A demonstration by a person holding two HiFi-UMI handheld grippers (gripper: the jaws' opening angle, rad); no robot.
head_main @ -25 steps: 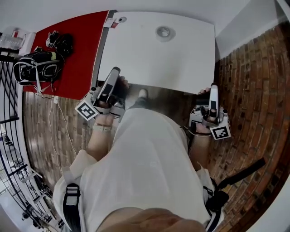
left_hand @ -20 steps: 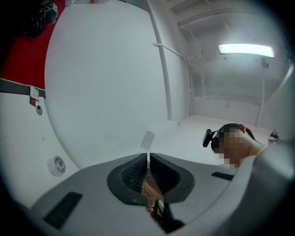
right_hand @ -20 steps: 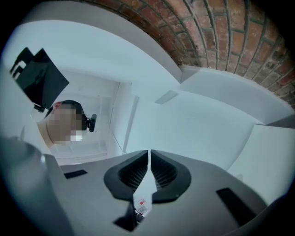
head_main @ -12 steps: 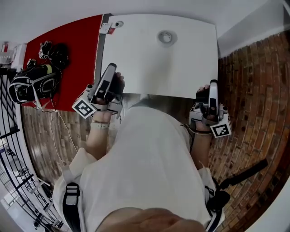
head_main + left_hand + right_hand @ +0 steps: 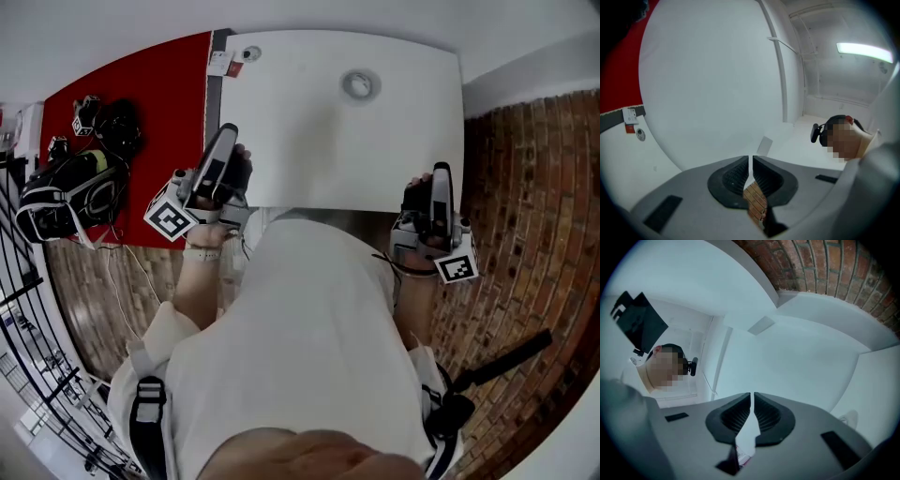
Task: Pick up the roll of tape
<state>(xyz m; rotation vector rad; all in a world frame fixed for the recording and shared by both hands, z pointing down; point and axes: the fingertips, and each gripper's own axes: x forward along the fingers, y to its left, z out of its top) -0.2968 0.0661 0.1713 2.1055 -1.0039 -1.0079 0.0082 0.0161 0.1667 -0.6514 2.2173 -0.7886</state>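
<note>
The roll of tape point(image 5: 359, 84), a small pale ring, lies flat on the white table point(image 5: 309, 141) towards its far side. My left gripper point(image 5: 228, 132) reaches over the table's near left edge, well short of the roll and to its left. In the left gripper view its jaws point(image 5: 750, 158) are together with nothing between them. My right gripper point(image 5: 441, 172) hangs at the table's near right corner, its jaws point(image 5: 752, 394) closed and empty. Neither gripper view shows the tape.
A red surface point(image 5: 159, 89) adjoins the table on the left and carries a black bag point(image 5: 66, 187) and dark gear point(image 5: 117, 117). A label point(image 5: 222, 62) and a small round part point(image 5: 247, 53) sit at the table's far left corner. Brick floor point(image 5: 525, 187) lies to the right.
Both grippers have moved forward towards the table. The left one now reaches over the table's near edge, and the right one has come up to the near right corner. Jaws unchanged.
</note>
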